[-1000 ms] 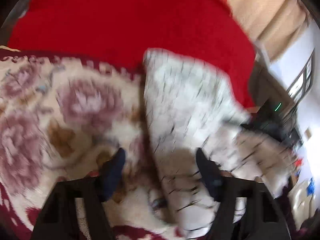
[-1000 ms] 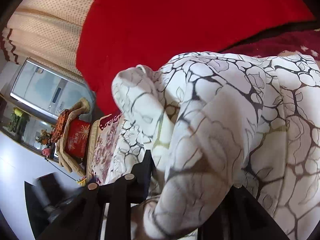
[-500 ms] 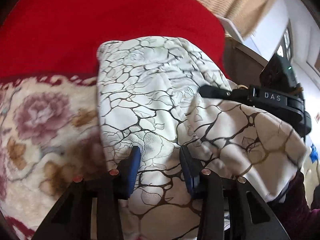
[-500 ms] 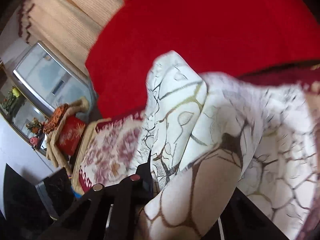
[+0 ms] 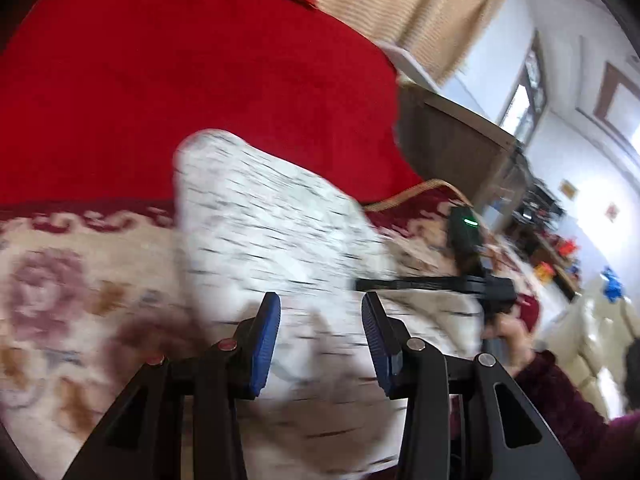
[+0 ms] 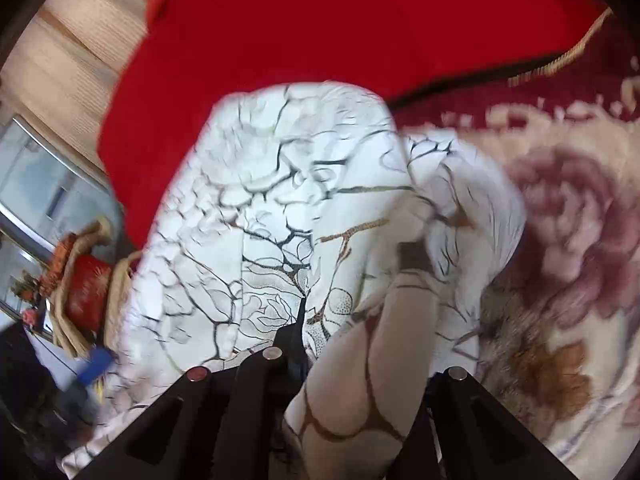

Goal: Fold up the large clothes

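A white garment [image 5: 272, 232] with a black and gold crackle print lies bunched on the floral blanket [image 5: 60, 300]. It is blurred in the left wrist view. My left gripper [image 5: 322, 336] hangs just over its near part. The jaws are opening, the blue pads [image 5: 266, 344] stand apart with bare faces, and cloth shows below the gap. In the right wrist view my right gripper [image 6: 340, 340] is shut on a thick fold of the garment [image 6: 260, 200], which drapes over and hides the right finger. From the left wrist view, the right gripper [image 5: 360, 285] meets the garment's right edge.
A red blanket [image 5: 200, 80] covers the far half of the bed, with a beige curtain [image 5: 400, 8] behind. A dark wooden bed end [image 5: 448, 140] stands at the right. A hand [image 5: 508, 336] in a maroon sleeve [image 5: 560, 392] holds the right gripper. A red cushion [image 6: 84, 292] sits at the left.
The left jaws narrowed over the garment, then spread a little, and the left gripper drew back. The right jaws closed on a fold, and the garment swung left across the right view.
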Tool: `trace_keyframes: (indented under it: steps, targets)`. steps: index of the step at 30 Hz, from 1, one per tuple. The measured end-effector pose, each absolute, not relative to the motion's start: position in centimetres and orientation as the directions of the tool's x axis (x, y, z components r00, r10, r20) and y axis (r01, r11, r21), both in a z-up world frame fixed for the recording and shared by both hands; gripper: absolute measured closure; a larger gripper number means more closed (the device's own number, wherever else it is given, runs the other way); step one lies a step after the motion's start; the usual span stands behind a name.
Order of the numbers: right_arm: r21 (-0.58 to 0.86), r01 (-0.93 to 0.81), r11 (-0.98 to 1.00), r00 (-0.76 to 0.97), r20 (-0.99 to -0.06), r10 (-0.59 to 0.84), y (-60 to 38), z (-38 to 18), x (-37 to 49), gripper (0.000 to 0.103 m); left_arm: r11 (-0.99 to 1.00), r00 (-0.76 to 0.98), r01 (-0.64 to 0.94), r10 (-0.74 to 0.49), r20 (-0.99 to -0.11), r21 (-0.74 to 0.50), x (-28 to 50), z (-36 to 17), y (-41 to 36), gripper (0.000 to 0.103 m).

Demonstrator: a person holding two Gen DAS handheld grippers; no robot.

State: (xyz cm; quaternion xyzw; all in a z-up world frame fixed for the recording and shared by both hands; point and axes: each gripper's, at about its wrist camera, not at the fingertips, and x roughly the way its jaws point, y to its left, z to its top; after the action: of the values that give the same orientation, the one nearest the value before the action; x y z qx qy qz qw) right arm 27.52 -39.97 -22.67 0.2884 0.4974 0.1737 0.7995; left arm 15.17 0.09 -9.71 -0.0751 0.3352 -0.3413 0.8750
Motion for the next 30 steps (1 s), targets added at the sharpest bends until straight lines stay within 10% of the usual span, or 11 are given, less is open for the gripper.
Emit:
trace_keyframes:
  steps: [9,13,21,25,30]
  targets:
    - [0.663,0.051,0.747,0.466,-0.678,0.569,-44.6,-21.2,25.9,0.076,0.833,0.58,0.519,-0.508,-0.637,-0.192,15.4,-14.0,-1.3,0.059]
    - [0.519,0.083,0.851,0.565,-0.728,0.388,-46.7,-17.8,22.5,0.045,0.835,0.586,0.523,-0.497,-0.64,-0.17,15.8,-14.6,-2.2,0.058]
    - [0.47,-0.133,0.873,0.723,-0.556,0.41,-43.4,-10.1,16.7,0.056,0.841,0.603,0.52,-0.483,-0.635,-0.145,14.7,-14.0,-2.1,0.058]
    - [0.411,-0.187,0.892,0.641,-0.637,0.428,-39.8,-11.5,16.5,0.076,0.841,0.601,0.519,-0.489,-0.632,-0.156,14.8,-13.9,-1.5,0.057]
    - [0.412,-0.03,0.911,0.508,-0.778,0.369,-41.6,-19.7,17.1,0.077,0.835,0.59,0.511,-0.514,-0.623,-0.206,14.9,-13.4,-0.5,0.04]
